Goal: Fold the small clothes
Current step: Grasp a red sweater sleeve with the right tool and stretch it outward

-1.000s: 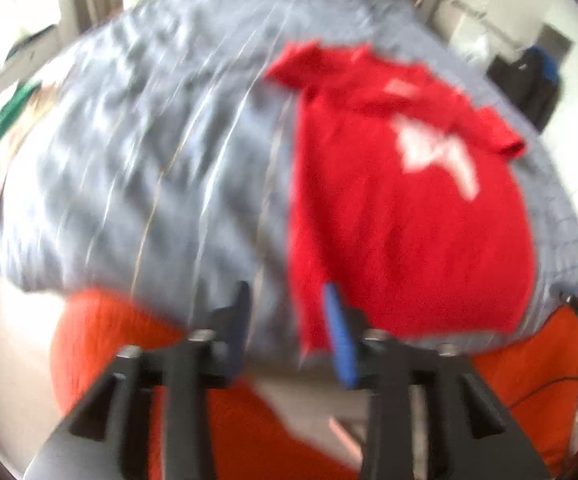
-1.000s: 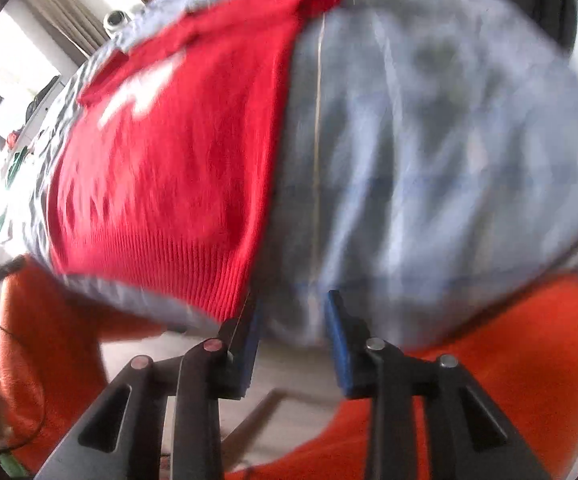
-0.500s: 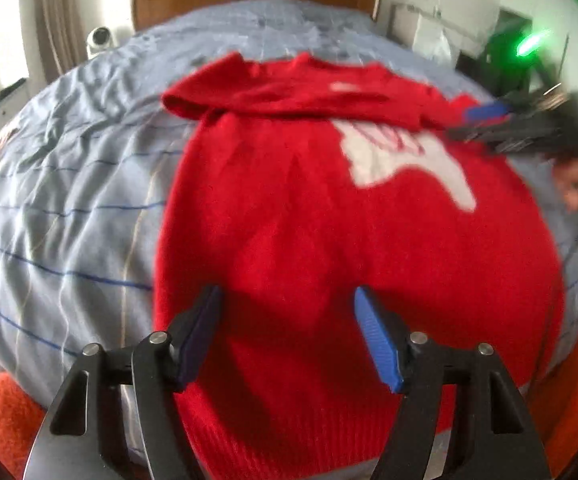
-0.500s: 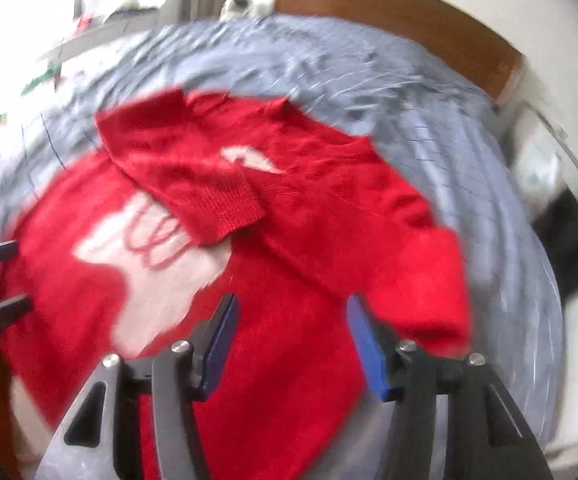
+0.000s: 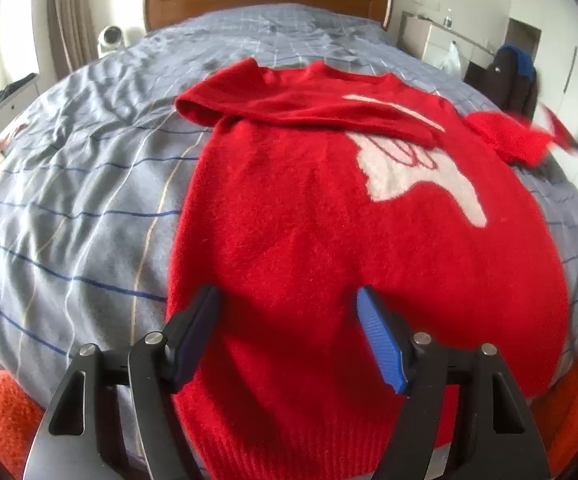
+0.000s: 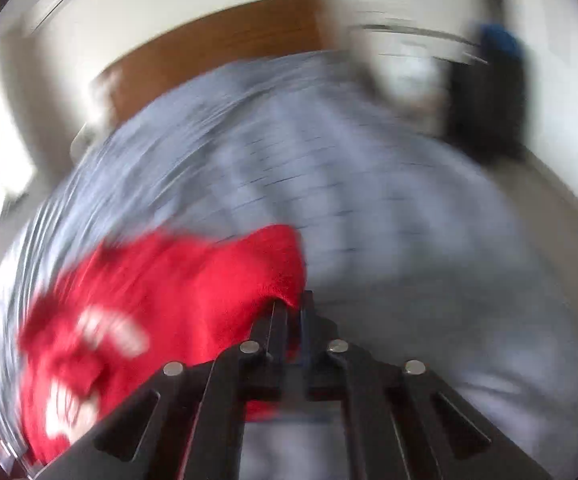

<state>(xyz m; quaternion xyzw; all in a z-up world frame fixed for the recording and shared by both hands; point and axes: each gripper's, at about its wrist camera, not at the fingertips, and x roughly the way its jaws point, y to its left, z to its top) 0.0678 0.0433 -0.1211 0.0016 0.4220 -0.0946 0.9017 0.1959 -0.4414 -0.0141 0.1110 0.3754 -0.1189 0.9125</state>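
Sleeve fold on the grey checked bed

Red knitted sweater lies ahead of my left gripper, fingers wide apart, empty; my right gripper pinches its sleeve edge, which may slip if I swing fast.

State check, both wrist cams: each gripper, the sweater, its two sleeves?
left gripper: open, hovering over the hem end, holding nothing.
right gripper: shut on the right sleeve's end; view blurred.
red knit sweater: lying flat, front up, on the grey striped bedsheet.
left sleeve: folded across the chest.
right sleeve: lifted off the bed, not yet folded.
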